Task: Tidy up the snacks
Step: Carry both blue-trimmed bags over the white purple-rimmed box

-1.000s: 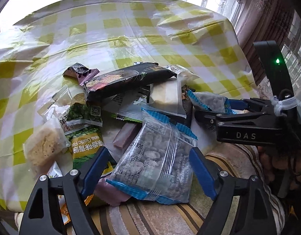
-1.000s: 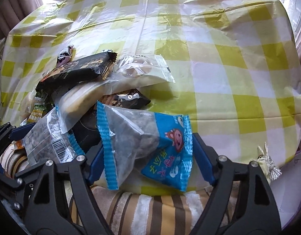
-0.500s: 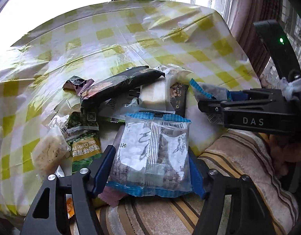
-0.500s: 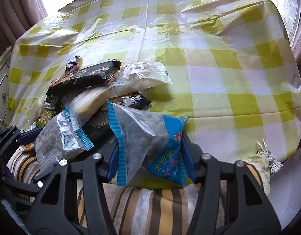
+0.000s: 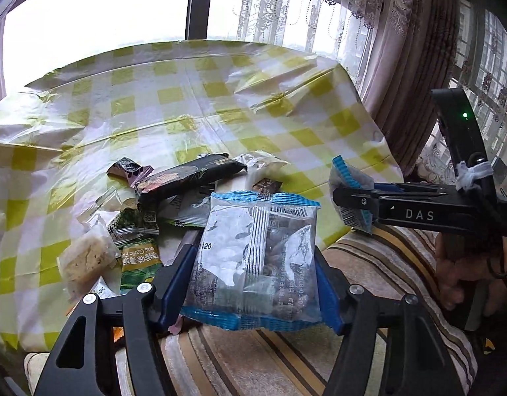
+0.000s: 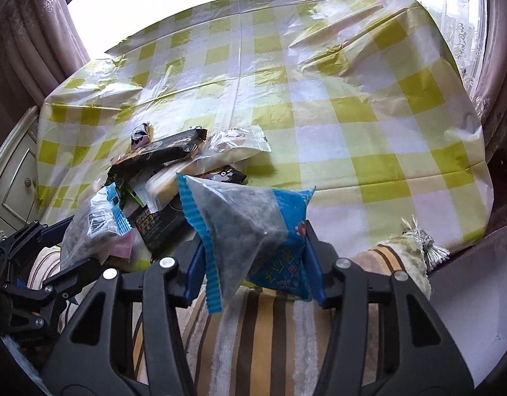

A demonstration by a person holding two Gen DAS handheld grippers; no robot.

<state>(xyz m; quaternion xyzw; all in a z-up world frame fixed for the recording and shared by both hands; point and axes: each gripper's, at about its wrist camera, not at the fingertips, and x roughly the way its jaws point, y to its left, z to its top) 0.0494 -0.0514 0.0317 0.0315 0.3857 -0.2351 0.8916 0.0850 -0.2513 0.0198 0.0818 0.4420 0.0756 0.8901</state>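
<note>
Left gripper (image 5: 253, 283): jaws just closed, now clamped on the clear nut packet (image 5: 258, 257), lifted off the snack pile (image 5: 174, 194). Right gripper (image 6: 253, 260): likewise just closed, grasping the blue packet (image 6: 250, 231), raised above the table edge (image 6: 369, 244). Both pickups look secured; sorting them comes next.

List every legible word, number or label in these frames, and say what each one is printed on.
"DAS": side of the right hand-held gripper.
"120": clear blue-edged snack packet held in the left hand-held gripper.
"Garlic": green snack packet, seen upside down.
Unreadable: barcode digits, other packet print, and the lettering on the blue cartoon packet.
</note>
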